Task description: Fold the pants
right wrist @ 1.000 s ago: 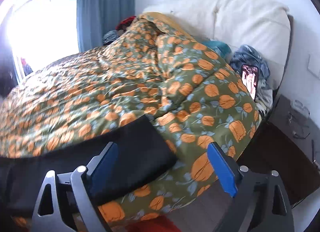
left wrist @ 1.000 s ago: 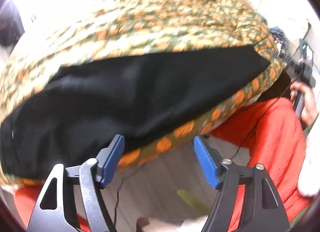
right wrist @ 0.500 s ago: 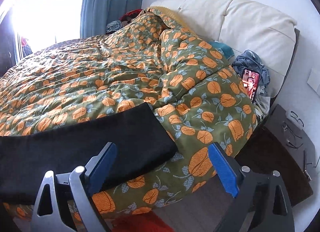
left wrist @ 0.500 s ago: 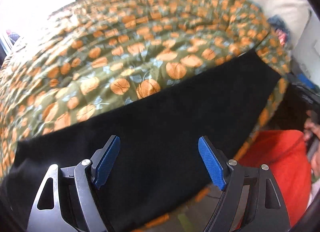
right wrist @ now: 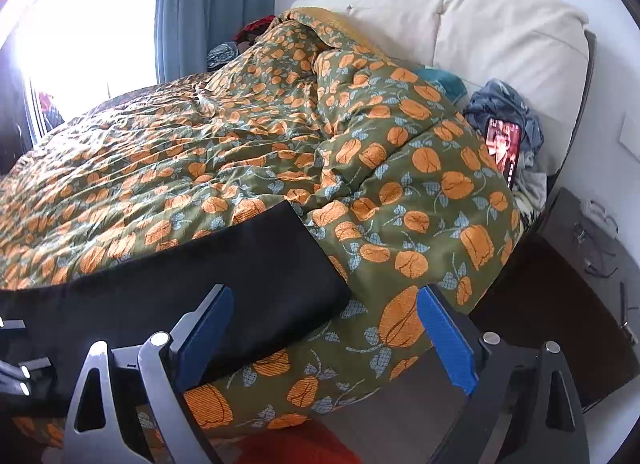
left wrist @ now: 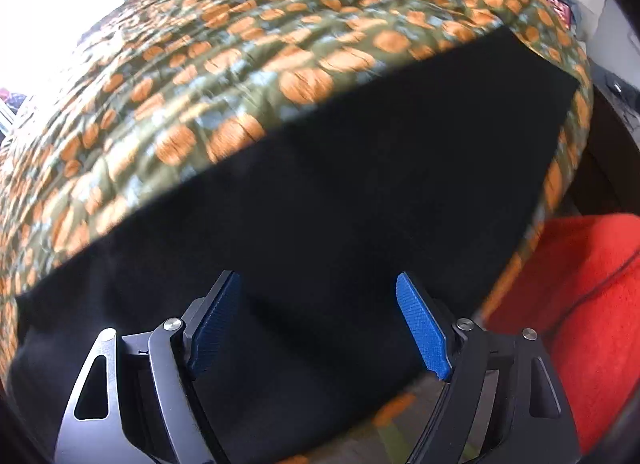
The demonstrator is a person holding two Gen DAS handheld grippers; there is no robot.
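Black pants [left wrist: 340, 184] lie flat in a long strip along the near edge of the bed, on a green quilt with orange pumpkins [left wrist: 248, 64]. My left gripper [left wrist: 320, 324] is open and empty, hovering over the middle of the pants with its blue pads apart. In the right wrist view the pants [right wrist: 224, 280] end in a straight edge at the right. My right gripper [right wrist: 324, 340] is open and empty, above the pants' right end and the quilt's edge [right wrist: 400, 320].
A cream headboard [right wrist: 500, 36] stands at the back right, with a phone [right wrist: 503, 150] propped on crumpled clothes. A dark nightstand [right wrist: 580, 264] is at the right. Red fabric [left wrist: 580, 304] is at my lower right. A bright window and blue curtain [right wrist: 212, 4] stand behind the bed.
My left gripper has moved up from below the bed's edge to over the pants. The right gripper has risen slightly. Both stay open.
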